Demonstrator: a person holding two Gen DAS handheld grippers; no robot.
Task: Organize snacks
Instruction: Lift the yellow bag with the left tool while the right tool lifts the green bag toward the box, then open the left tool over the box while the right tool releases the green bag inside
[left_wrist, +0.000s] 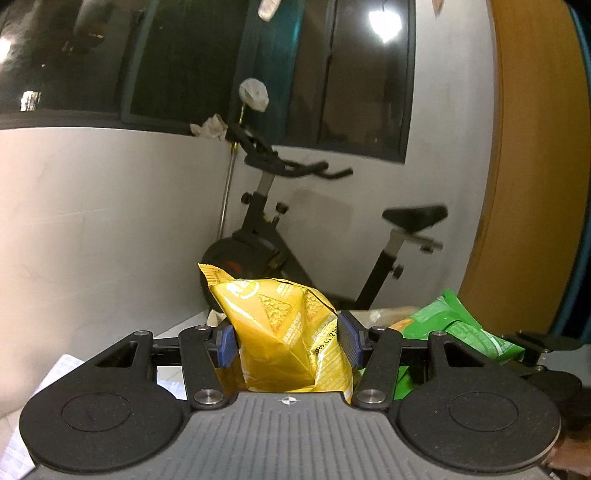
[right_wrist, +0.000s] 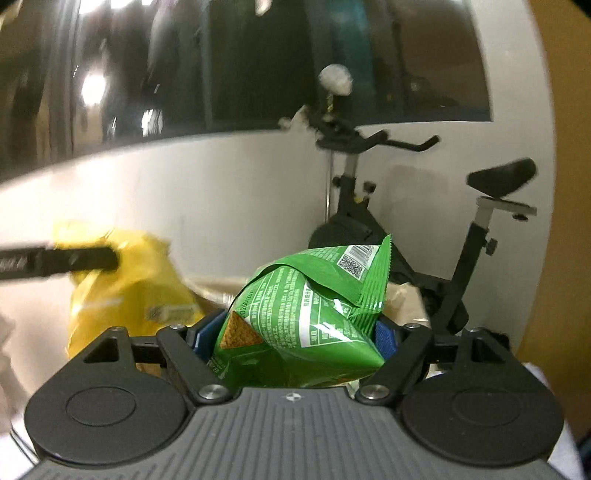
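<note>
The left gripper (left_wrist: 288, 341) is squeezing a yellow snack bag (left_wrist: 284, 325) and the right gripper (right_wrist: 295, 338) a green snack bag (right_wrist: 306, 314), both airborne; they are needing gentle, steady pressure.

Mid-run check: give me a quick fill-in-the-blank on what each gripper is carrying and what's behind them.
1. The left gripper is shut on a ____ snack bag.
2. The right gripper is shut on a ____ snack bag.
3. Against the white wall behind both bags stands an exercise ____.
4. The barcode and QR code are printed on the ____ bag.

Missing words: yellow; green; bike; green
</note>
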